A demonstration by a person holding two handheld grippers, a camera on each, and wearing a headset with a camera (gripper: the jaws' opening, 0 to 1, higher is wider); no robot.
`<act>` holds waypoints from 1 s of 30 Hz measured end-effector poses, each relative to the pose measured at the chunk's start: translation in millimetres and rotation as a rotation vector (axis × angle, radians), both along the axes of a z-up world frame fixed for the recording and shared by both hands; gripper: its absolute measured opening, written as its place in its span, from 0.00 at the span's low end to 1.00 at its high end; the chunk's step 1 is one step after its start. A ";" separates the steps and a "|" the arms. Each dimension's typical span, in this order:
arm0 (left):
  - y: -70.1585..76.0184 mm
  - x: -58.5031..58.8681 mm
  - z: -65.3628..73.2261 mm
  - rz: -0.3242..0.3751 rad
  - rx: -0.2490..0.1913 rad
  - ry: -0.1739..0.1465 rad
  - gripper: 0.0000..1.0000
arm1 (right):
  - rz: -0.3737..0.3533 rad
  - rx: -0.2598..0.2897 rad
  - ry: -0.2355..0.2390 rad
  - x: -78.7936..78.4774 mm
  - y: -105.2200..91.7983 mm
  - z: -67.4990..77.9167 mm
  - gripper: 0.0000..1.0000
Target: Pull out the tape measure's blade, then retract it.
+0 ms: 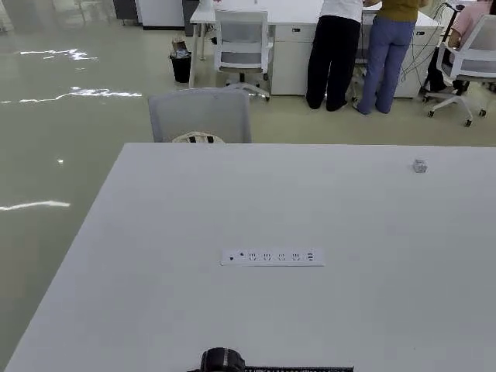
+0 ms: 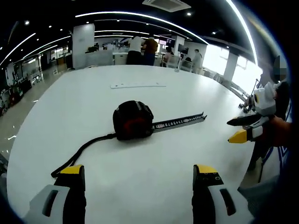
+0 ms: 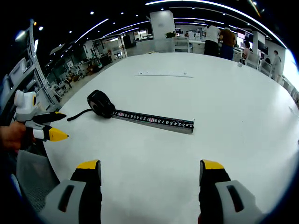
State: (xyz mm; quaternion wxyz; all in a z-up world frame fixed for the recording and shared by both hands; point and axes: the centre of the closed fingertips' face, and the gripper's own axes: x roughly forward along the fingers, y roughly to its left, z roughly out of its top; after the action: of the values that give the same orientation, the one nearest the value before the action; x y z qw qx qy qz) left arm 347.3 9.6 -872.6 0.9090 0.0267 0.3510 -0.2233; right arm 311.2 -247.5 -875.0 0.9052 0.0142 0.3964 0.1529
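Head view. A white desk (image 1: pixel 139 310) carries a white power strip (image 1: pixel 272 257) near its centre. A small grey object (image 1: pixel 419 166) lies well apart, at 2 o'clock from the strip. A grey chair (image 1: pixel 200 115) stands at the far edge, at 11 o'clock. Beyond it, at 12 o'clock, is a black bin (image 1: pixel 181 66). At 1 o'clock, a person in black trousers (image 1: pixel 333 54) and a person in blue trousers (image 1: pixel 386 58) stand on the glossy floor (image 1: pixel 62 155).
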 end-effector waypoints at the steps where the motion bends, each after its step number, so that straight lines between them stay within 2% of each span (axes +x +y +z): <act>1: -0.9 -2.3 0.7 0.006 -0.008 0.003 0.93 | -0.001 0.001 0.000 -1.9 1.4 1.7 0.89; 5: -2.9 -9.1 2.1 0.013 -0.008 0.011 0.93 | 0.002 -0.004 0.008 -9.2 4.5 4.2 0.90; 7: -2.0 -12.6 4.0 0.028 -0.025 0.021 0.93 | 0.005 -0.004 0.009 -13.6 7.3 6.9 0.90; 16: 0.9 -22.7 13.7 0.039 -0.034 0.021 0.95 | 0.003 -0.005 0.023 -30.7 15.4 14.5 0.90; 20: 3.2 -27.1 16.0 0.045 -0.024 0.026 0.96 | 0.016 -0.007 0.027 -36.4 20.2 18.7 0.90; 30: 2.7 -45.3 26.7 0.065 -0.041 0.035 0.96 | 0.024 -0.006 0.046 -56.0 26.9 27.5 0.91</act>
State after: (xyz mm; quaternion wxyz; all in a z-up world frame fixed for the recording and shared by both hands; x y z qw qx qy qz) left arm 302.0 12.3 -845.9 0.9098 -0.0072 0.3628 -0.2014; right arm 255.2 -220.6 -847.4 0.8939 0.0104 0.4178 0.1621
